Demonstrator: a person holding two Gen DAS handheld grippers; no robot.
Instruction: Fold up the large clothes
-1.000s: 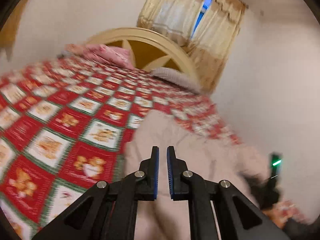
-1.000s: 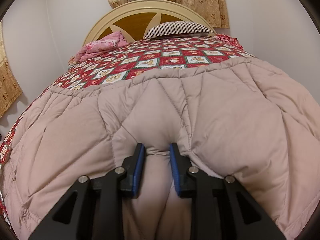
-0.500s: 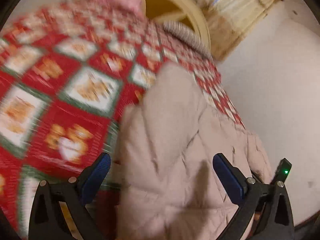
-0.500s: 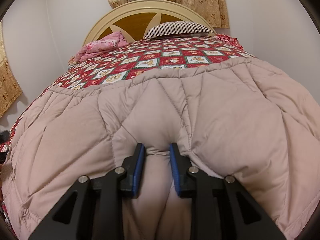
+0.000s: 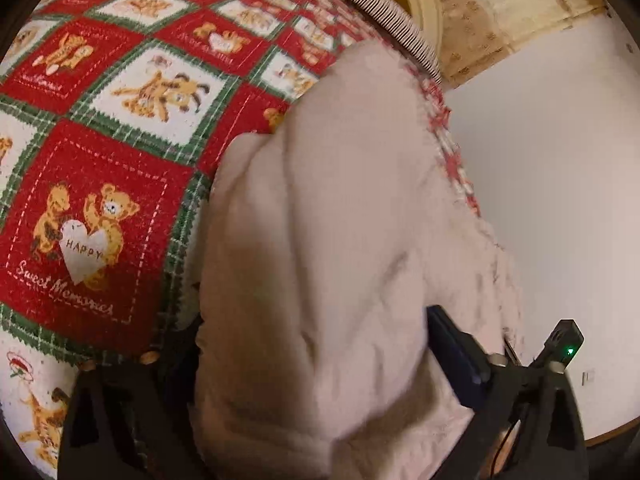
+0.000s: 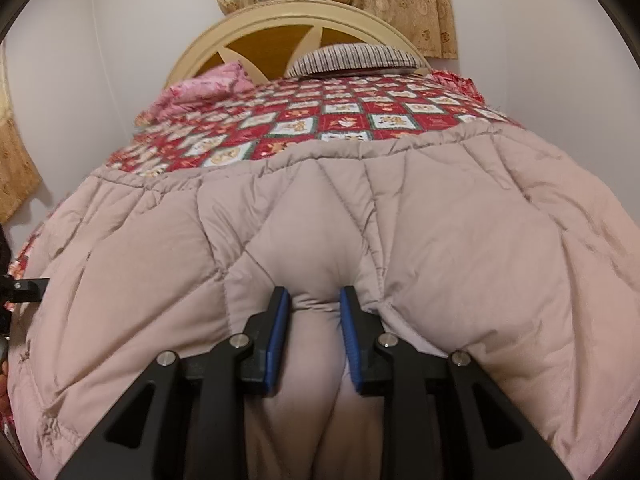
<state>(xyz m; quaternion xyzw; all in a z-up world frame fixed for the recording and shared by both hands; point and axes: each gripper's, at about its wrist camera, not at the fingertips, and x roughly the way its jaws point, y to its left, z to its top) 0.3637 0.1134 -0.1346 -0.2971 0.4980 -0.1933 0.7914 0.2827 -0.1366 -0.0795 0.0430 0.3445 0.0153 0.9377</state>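
The right claw (image 6: 314,332) is clamped on a bunched ridge of the pink quilted coat (image 6: 460,264) spread across the bed's (image 6: 352,120) foot edge, anchoring it, while the left claw (image 5: 316,364), closing, straddles its side edge unpressed.

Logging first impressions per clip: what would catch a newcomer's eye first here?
A puffy pink quilted coat fills the foreground, a pinch of it clamped in the right tool. Behind it spreads a red teddy-bear bedspread. The left tool straddles the coat's edge, its jaws closing.
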